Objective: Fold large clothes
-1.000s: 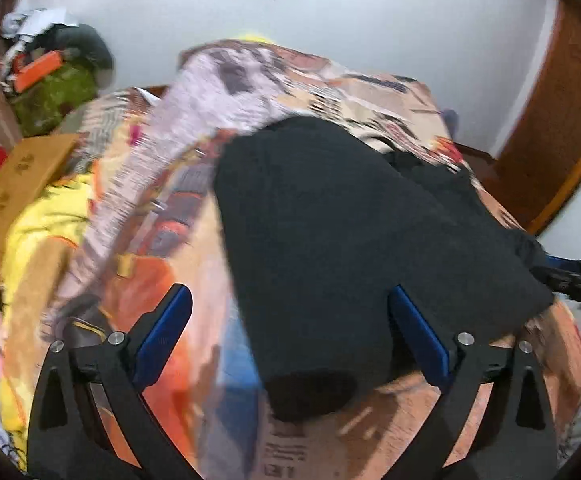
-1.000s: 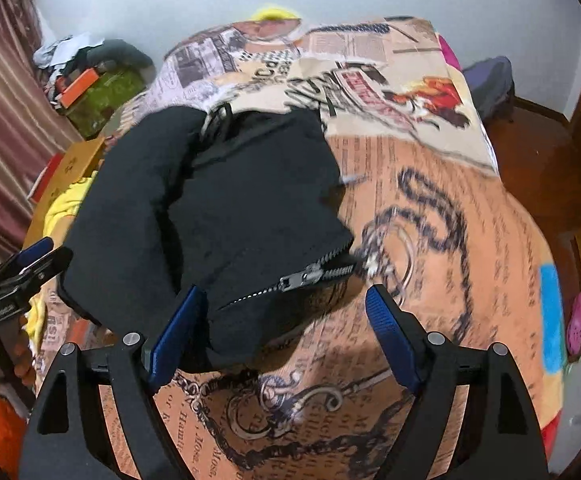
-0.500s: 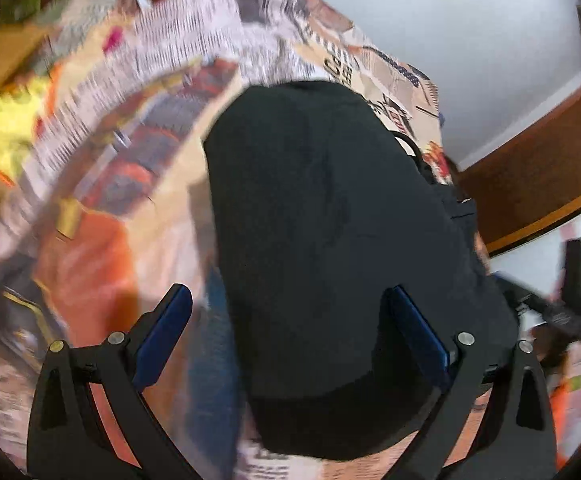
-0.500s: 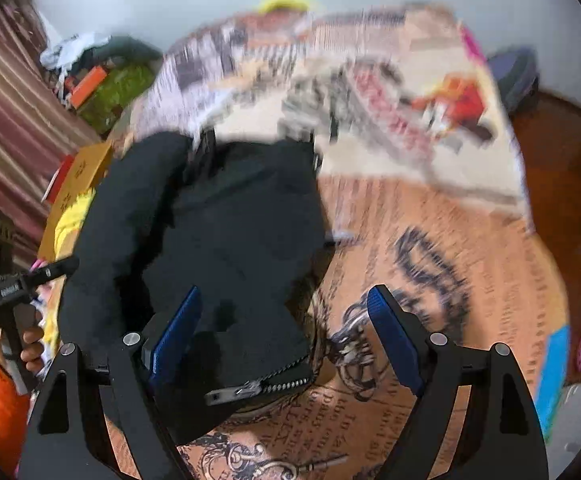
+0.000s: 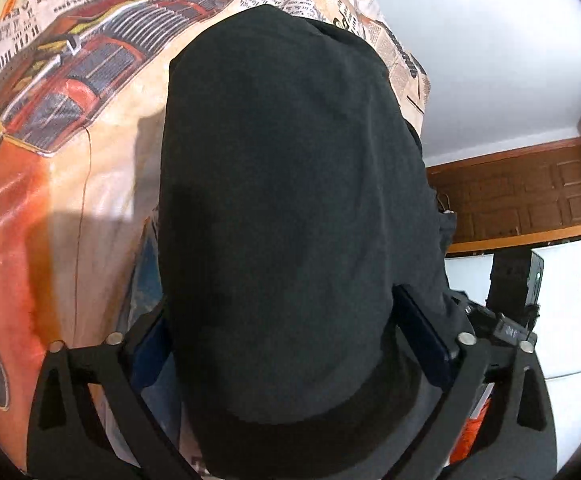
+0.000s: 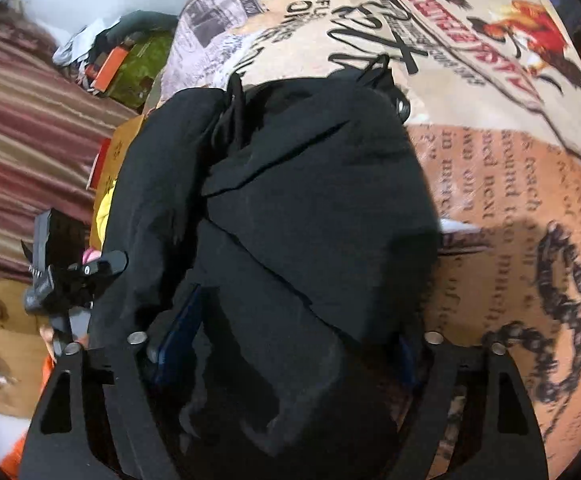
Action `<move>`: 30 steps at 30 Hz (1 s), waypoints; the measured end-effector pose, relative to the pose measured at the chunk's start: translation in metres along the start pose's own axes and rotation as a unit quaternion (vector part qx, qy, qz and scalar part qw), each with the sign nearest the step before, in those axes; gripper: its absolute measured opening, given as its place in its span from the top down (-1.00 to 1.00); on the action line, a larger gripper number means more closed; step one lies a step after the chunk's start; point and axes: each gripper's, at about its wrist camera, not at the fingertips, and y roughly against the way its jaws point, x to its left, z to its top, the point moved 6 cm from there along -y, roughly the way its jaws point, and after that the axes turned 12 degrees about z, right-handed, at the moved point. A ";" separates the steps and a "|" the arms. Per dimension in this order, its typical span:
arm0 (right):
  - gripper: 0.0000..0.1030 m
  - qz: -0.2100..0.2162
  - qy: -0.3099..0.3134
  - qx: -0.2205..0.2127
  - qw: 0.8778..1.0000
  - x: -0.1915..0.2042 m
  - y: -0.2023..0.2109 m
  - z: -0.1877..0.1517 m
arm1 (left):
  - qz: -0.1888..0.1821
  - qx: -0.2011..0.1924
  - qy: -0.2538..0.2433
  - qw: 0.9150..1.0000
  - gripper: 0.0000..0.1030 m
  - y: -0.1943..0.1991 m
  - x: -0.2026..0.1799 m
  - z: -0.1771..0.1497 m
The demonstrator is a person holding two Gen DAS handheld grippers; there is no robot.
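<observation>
A black zip jacket [image 5: 290, 200] lies bundled on a bed with a newspaper-print bedspread [image 5: 70, 140]. My left gripper [image 5: 286, 338] points down over one end of it. Its jaws stand wide with the fabric bulging between the blue pads [image 5: 422, 332]. From the other side, my right gripper [image 6: 292, 344] straddles the jacket [image 6: 310, 200], and its jaws are closing with folded cloth between them. The fabric drapes over its right pad. A metal eyelet [image 6: 402, 106] shows at the jacket's far end. Each gripper appears in the other's view: the left gripper [image 6: 70, 280] and the right gripper [image 5: 506, 328].
The bedspread [image 6: 490, 160] stretches to the right of the jacket. A striped curtain [image 6: 22, 140], a cardboard box [image 6: 118, 148] and a green bundle [image 6: 142, 64] crowd the bed's left side. A wooden door [image 5: 530, 200] stands beyond the bed.
Both grippers have dropped closer onto the jacket, which now fills the space between their fingers. The left one rolled and tilted downward. The right jaws have narrowed slightly.
</observation>
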 end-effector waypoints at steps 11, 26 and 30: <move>0.73 0.003 -0.008 0.000 1.000 0.028 0.010 -0.008 | 0.039 -0.050 -0.051 0.997 -0.51 0.054 -0.009 -0.014; 0.75 0.042 0.101 -0.079 0.991 0.172 -0.033 0.072 | 0.052 -0.203 -0.090 0.974 -0.49 0.224 0.022 0.067; 0.75 0.044 0.115 -0.082 0.989 0.185 -0.066 0.094 | 0.056 -0.207 -0.084 0.973 -0.49 0.235 0.052 0.094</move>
